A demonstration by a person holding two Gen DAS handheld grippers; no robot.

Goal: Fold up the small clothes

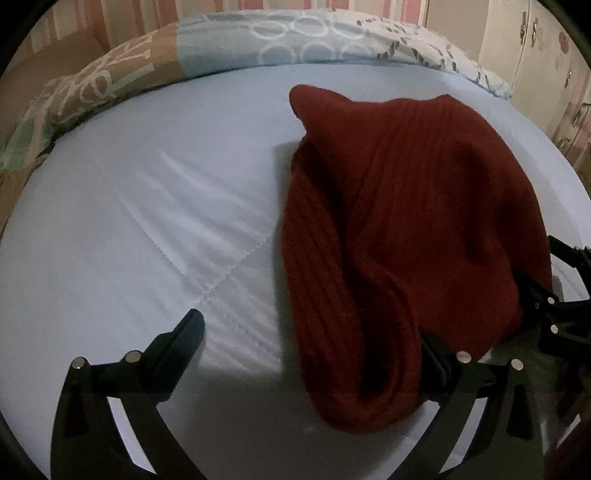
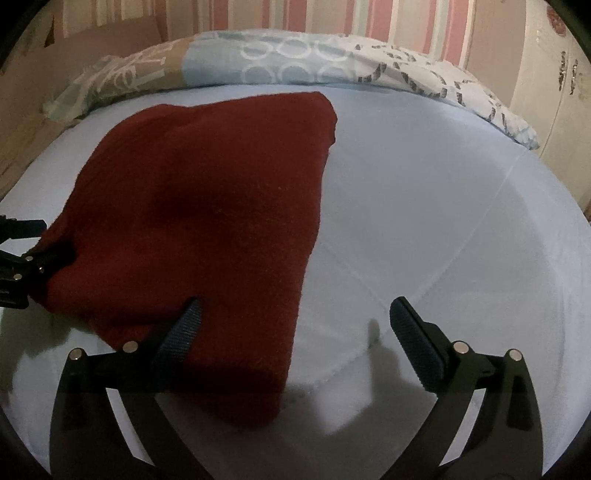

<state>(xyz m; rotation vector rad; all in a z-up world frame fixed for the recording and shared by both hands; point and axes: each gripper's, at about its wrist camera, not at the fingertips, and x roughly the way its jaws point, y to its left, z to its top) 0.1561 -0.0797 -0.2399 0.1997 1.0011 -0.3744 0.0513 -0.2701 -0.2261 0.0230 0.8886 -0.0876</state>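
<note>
A dark red ribbed knit garment (image 1: 406, 221) lies on the pale blue bed sheet (image 1: 129, 221). In the left wrist view its near end is bunched over my left gripper's right finger, so that fingertip is hidden. My left gripper (image 1: 310, 332) is open, its left finger (image 1: 188, 332) bare over the sheet. In the right wrist view the garment (image 2: 207, 206) lies spread flat at left. My right gripper (image 2: 295, 317) is open, its left finger (image 2: 184, 328) over the garment's near part and its right finger (image 2: 410, 332) over bare sheet. Each gripper shows at the edge of the other's view.
A patterned pillow or duvet (image 1: 295, 40) in tan, blue and white runs along the far edge of the bed. A striped pink wall (image 2: 332, 18) stands behind it. A pale cabinet (image 2: 554, 92) is at far right.
</note>
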